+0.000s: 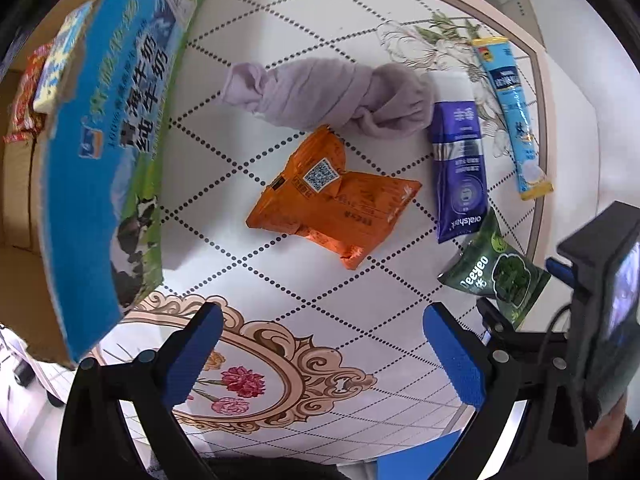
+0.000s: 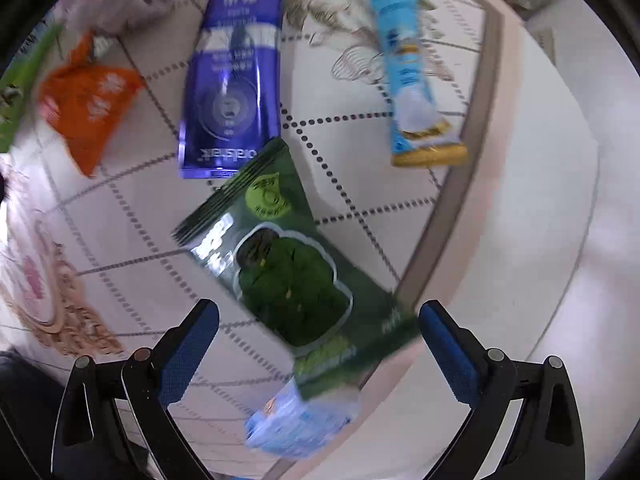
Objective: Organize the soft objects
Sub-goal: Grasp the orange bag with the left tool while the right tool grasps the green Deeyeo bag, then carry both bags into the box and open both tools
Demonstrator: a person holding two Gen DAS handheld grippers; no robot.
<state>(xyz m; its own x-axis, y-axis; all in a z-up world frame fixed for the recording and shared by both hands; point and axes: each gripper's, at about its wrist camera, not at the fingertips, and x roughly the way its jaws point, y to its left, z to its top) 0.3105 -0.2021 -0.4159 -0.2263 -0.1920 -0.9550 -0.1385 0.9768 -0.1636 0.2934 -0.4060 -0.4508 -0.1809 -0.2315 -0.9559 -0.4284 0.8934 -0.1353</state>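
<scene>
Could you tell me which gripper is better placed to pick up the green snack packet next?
Right. The right gripper is open with the green snack packet between its fingers; the left gripper hovers over bare tablecloth.

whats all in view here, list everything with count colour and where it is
cloth bundle: 1, pale lilac-grey, knotted, far middle of the table
orange packet: 1, orange, centre of the table, just in front of the cloth
purple tube: 1, purple and white, right of the orange packet
blue stick sachet: 1, light blue with yellow ends, right of the tube near the table edge
green packet: 1, dark green, just ahead of the right gripper, overlapping a small light blue item
milk carton box: 1, blue and green, open, left side
table: 1, white with dotted diamond and floral print
left gripper: 1, black with blue pads, open, empty
right gripper: 1, black with blue pads, open, empty
</scene>
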